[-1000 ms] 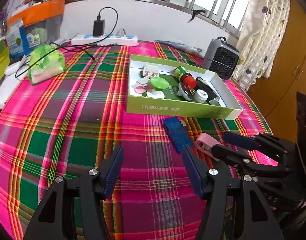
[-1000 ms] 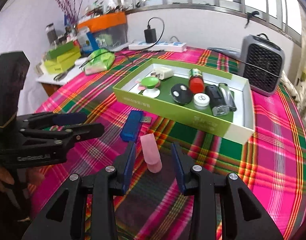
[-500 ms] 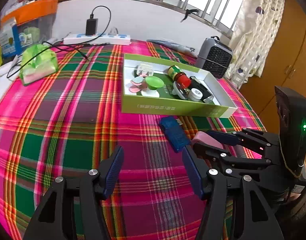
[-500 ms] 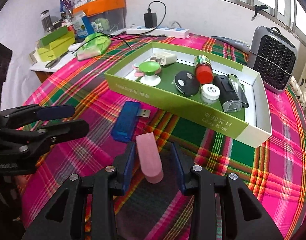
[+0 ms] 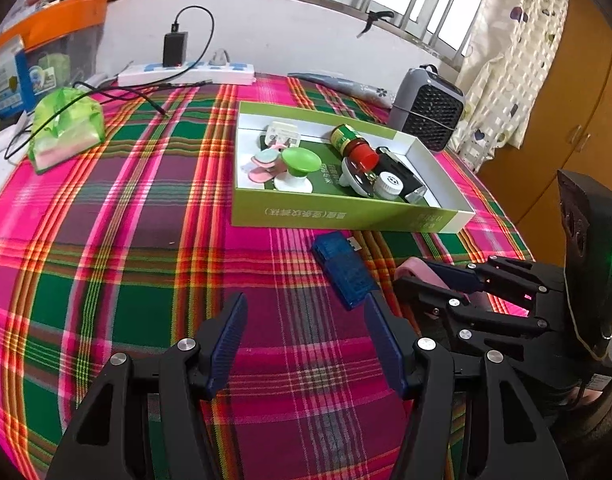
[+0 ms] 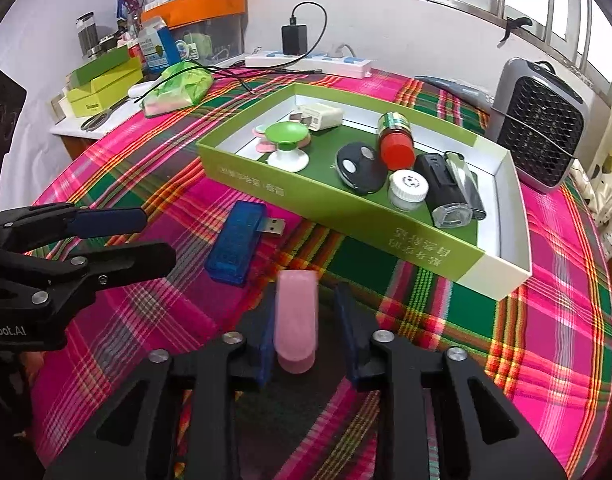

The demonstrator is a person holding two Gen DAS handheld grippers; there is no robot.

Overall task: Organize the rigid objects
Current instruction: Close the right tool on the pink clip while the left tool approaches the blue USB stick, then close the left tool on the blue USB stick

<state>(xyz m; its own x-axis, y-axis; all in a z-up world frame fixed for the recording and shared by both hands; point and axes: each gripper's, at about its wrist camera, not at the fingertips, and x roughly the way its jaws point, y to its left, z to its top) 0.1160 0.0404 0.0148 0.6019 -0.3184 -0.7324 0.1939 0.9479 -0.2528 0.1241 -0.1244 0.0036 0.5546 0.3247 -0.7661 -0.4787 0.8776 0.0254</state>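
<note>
A pink oblong piece (image 6: 296, 320) lies on the plaid tablecloth between the fingers of my right gripper (image 6: 304, 296). The jaws are closing: the left pad touches the piece, and a narrow gap shows at the right pad. A blue USB stick (image 6: 240, 240) lies just left of it, short of the green box (image 6: 306, 208), which holds several small items. My left gripper (image 5: 306, 304) is open and empty above the cloth, with the USB stick (image 5: 343, 274) by its right finger. The right gripper (image 5: 417, 276) shows there at the right, round the pink piece (image 5: 411, 270).
A grey fan heater (image 6: 539, 128) stands beyond the box's right end. A power strip (image 5: 186, 74) with a charger and cable lies at the back. A green plastic packet (image 5: 64, 130) sits at the far left. Boxes and jars crowd a side shelf (image 6: 106, 76).
The right gripper's jaws have narrowed round the pink piece, which now stands closer between them. The left gripper stays open, almost unmoved.
</note>
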